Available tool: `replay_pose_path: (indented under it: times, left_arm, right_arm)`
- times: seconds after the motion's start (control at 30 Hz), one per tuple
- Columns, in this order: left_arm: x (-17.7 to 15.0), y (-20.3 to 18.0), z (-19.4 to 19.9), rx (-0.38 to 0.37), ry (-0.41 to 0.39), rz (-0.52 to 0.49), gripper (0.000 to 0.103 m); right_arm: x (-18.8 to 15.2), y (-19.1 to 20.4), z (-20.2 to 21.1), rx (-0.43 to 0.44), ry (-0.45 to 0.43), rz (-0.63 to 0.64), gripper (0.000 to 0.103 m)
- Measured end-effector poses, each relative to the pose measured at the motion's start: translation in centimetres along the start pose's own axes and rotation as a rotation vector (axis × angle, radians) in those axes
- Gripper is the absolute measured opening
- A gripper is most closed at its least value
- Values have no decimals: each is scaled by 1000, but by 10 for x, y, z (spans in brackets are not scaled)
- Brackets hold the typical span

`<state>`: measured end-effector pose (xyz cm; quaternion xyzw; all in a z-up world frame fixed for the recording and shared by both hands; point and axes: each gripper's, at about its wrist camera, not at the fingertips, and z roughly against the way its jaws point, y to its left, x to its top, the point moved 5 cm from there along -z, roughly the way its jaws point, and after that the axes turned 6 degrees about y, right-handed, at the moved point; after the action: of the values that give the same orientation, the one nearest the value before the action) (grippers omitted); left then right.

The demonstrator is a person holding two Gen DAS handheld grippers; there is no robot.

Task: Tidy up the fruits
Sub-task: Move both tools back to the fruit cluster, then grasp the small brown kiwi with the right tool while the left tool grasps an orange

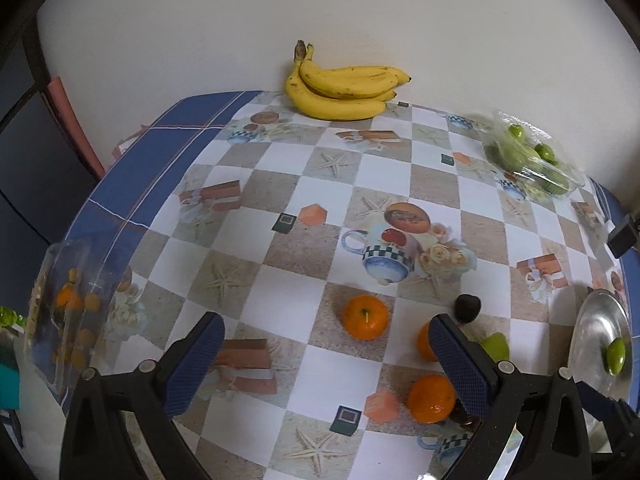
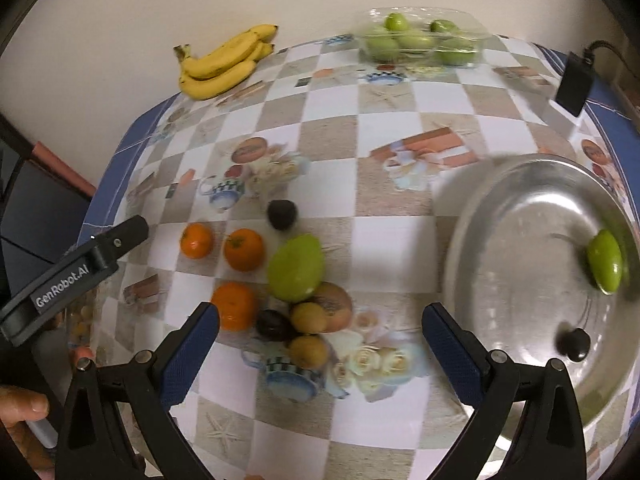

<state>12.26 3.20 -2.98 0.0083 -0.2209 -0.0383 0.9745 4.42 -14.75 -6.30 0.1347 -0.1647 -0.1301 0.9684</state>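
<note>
Three oranges [image 2: 243, 255] lie near a large green fruit [image 2: 295, 267], two brown fruits [image 2: 309, 317] and two dark fruits [image 2: 281, 214] in the middle of the table. A metal bowl [image 2: 516, 248] at the right holds a small green fruit [image 2: 605, 266] and a dark one [image 2: 574, 344]. My left gripper [image 1: 328, 356] is open and empty, above the oranges [image 1: 365, 317]. My right gripper [image 2: 320, 344] is open and empty, between the fruit pile and the bowl. The left gripper's body shows in the right wrist view [image 2: 76, 264].
A banana bunch [image 1: 340, 88] lies at the table's far edge by the wall. A clear plastic box of green fruits [image 2: 420, 40] stands at the far right. A clear container [image 1: 68, 308] sits at the table's left edge. A black box [image 2: 574, 82] is at the right edge.
</note>
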Motion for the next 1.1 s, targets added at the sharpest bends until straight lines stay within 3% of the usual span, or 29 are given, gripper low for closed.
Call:
replay_pose_path:
  times: [0.4,0.53,0.67,0.8,0.93,1.0,1.1]
  left_arm:
    - [-17,-25,-21,-97,132,-44,103]
    - [-23,-34,-30,-147,186,-42,103]
    - [-29,-40,-38,-178,223,-40,100]
    - [-35,-49,-46,-204,258,-56,86]
    - [-43,-59,-54,-232,302,-70,79]
    - [-46,-62,-56,-240,315,-74,73]
    - [-48,-63,-58,-240,324,-76,64]
  right_arm:
    - [-10,10,-16,35,62,32,101]
    - [-13,7,-23,7,92,38,99]
    - [-18,9,-32,7,133,52,76]
    - [-22,11,-42,-1,170,69,61]
    - [-24,10,-49,-18,191,74,54]
    - [-25,9,-51,-23,200,73,44]
    - [-24,9,-52,-23,202,72,42]
